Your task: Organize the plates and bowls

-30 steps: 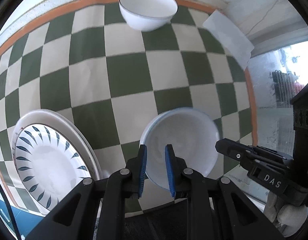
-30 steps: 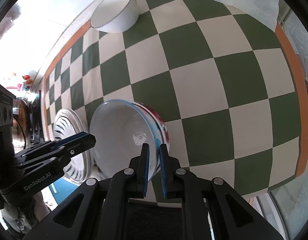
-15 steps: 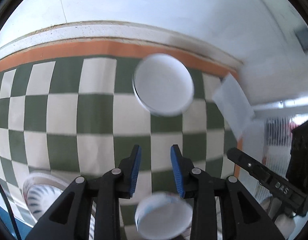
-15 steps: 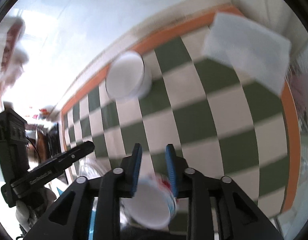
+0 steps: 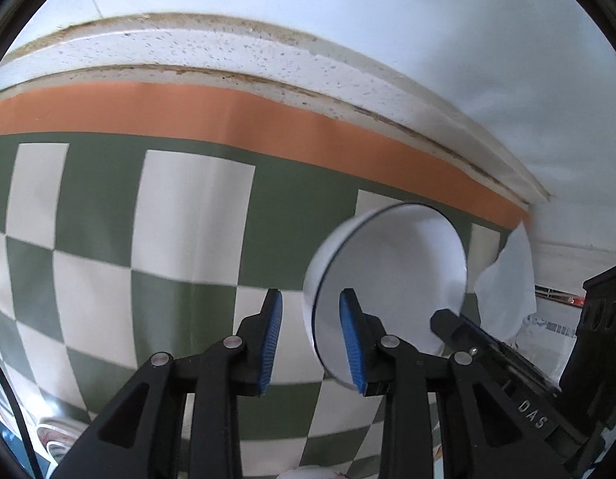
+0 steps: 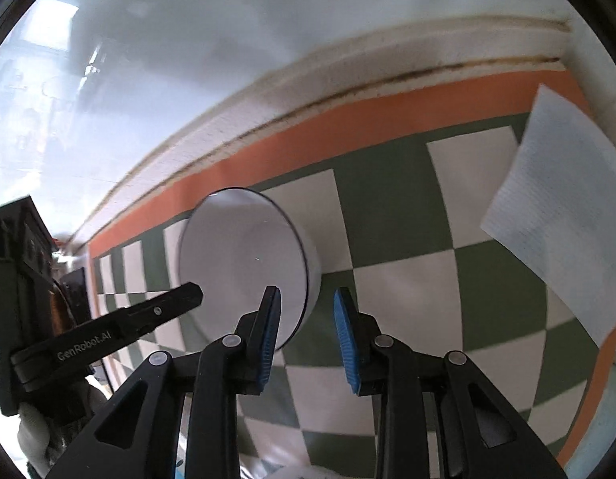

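A plain white bowl with a thin dark rim (image 5: 392, 279) stands on the green and white checkered cloth near the back wall. My left gripper (image 5: 311, 335) is open, its jaws straddling the bowl's left rim. My right gripper (image 6: 307, 335) is open, its jaws straddling the same bowl's (image 6: 244, 259) right rim. Neither has closed on it. The edge of a patterned plate (image 5: 56, 439) peeks in at the lower left of the left wrist view.
A white paper napkin (image 6: 563, 199) lies on the cloth to the right of the bowl; it also shows in the left wrist view (image 5: 507, 279). An orange border strip (image 5: 228, 111) and a white ledge run along the back wall.
Both grippers let go of the near bowl, opened wider, and moved forward to the white bowl at the back. The plate stack and the flowered bowl have dropped out of view.
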`<state>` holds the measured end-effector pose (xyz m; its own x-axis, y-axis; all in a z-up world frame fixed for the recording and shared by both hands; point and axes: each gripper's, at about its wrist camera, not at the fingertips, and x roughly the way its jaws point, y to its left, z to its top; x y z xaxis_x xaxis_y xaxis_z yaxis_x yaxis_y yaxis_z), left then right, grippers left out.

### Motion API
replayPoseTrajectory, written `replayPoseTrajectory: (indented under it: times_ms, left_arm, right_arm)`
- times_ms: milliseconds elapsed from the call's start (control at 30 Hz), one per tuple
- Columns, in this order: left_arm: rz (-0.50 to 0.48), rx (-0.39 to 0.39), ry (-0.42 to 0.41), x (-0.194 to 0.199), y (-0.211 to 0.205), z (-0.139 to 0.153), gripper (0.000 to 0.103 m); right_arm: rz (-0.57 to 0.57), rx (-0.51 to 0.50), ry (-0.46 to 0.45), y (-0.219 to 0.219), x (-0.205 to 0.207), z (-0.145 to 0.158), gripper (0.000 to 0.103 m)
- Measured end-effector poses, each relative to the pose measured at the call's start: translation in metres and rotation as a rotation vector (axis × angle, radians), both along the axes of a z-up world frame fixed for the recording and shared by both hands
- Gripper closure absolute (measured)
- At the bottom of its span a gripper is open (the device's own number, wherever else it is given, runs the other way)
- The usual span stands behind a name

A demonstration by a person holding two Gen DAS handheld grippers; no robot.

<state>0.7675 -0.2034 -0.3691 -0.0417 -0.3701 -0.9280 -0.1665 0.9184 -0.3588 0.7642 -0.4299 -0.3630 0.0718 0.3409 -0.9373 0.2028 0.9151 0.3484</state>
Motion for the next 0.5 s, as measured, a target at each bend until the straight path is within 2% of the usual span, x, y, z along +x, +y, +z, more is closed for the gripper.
replayPoseTrajectory:
  times_ms: [33,167,300,500]
  left_arm:
    - [-0.001,-0.003,-0.001,0.001,-0.001,-0.003,0.077]
    - [-0.033,0.004,-0.016,0.005,-0.005,-0.009,0.090]
    - [-0.045,0.020,-0.032,0.006,-0.007,-0.010,0.093]
    - [-0.068,0.041,-0.043,0.002,-0.005,-0.007,0.093]
  right_arm:
    - [0.006,-0.005,0.008,0.001,0.003,-0.005,0.072]
    - [0.013,-0.023,0.016,0.003,0.008,-0.016,0.074]
    - [0.015,-0.024,0.000,0.004,0.012,-0.018,0.093]
    - [0.075,-0.122,-0.018,0.020,0.017,-0.012,0.094]
